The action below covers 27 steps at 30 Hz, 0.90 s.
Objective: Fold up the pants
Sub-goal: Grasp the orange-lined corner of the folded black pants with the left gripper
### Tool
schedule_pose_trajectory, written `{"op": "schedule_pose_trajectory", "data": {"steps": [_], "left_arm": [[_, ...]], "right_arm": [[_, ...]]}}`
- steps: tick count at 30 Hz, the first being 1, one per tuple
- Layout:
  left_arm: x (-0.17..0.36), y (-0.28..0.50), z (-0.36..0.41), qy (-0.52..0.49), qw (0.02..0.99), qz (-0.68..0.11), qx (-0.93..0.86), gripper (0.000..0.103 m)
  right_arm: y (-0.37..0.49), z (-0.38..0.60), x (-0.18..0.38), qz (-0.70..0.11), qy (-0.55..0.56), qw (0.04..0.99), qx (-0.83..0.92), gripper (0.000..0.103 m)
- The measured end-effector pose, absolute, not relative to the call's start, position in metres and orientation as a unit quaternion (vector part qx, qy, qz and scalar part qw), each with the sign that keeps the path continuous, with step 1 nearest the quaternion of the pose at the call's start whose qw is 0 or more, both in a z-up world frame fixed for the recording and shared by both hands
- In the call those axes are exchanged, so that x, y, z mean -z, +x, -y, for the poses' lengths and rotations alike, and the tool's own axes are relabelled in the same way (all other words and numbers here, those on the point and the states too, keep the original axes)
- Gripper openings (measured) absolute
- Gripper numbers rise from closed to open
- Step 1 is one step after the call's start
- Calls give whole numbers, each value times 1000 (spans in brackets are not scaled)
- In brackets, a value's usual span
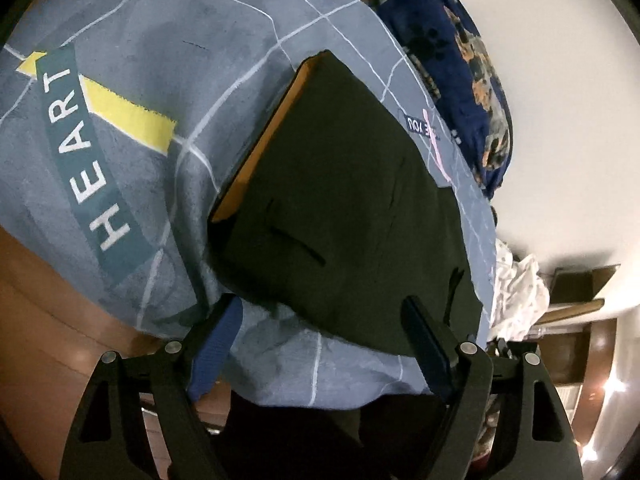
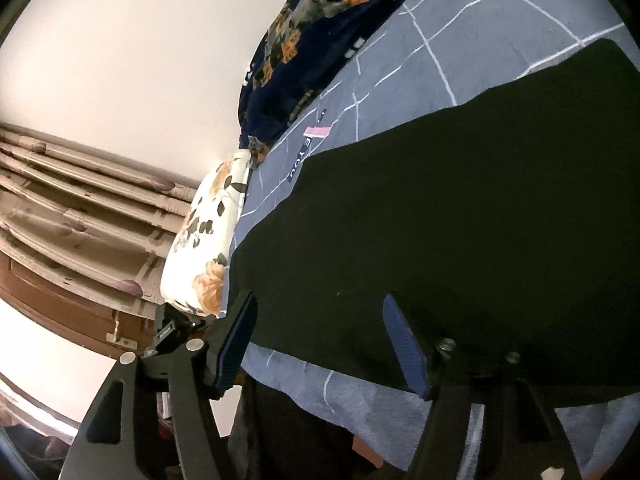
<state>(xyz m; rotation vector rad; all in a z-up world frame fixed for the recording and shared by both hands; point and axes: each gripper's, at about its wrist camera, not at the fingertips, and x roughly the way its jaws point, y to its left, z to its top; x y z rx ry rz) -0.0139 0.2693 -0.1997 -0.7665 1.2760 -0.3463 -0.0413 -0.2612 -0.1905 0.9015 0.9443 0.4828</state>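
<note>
A pale wall [image 2: 120, 48] fills the room behind the bed [image 1: 168, 32], whose grey-blue cover [image 1: 224, 92] is crossed by thin white lines and carries a teal band reading HEART [image 1: 80, 152] beside a yellow strip. Along the bed's far edge, against the wall, lies a navy blanket [image 2: 304, 48] printed with orange and grey figures, and next to it a white pillow [image 2: 208, 236] with orange flowers and dark leaves. Beige pleated curtains [image 2: 72, 200] hang past the pillow in the right wrist view, above brown wooden furniture. In the left wrist view, white crumpled cloth [image 1: 516, 296] sits off the end of the bed near brown shelves.

The black pants [image 1: 352, 208] lie flat on the cover near the bed's near edge, in a compact, roughly rectangular shape, with an orange-lined edge showing along one side.

The left tool [image 1: 320, 340] hovers at the near edge of the bed with its blue-padded fingers spread wide, gripping nothing. The right tool [image 2: 320, 340] is likewise wide open over the pants' near edge, empty.
</note>
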Motion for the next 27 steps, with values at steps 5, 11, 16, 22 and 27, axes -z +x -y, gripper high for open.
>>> {"op": "schedule_pose_trajectory", "data": {"steps": [5, 11, 16, 22, 27], "left_arm": [[208, 3, -274, -351, 723, -577, 148, 80], [211, 10, -278, -366, 728, -558, 159, 80], [197, 8, -268, -345, 754, -521, 201, 77], [202, 11, -258, -294, 766, -542, 183, 57], [212, 17, -266, -338, 750, -537, 188, 57]], "right_arm": [[-41, 261, 193, -438, 420, 764, -218, 67], [-42, 262, 193, -435, 425, 763, -217, 70], [-41, 264, 199, -438, 436, 756, -213, 72], [-39, 265, 201, -438, 441, 755, -210, 72], [-40, 265, 201, -439, 440, 755, -210, 73]]}}
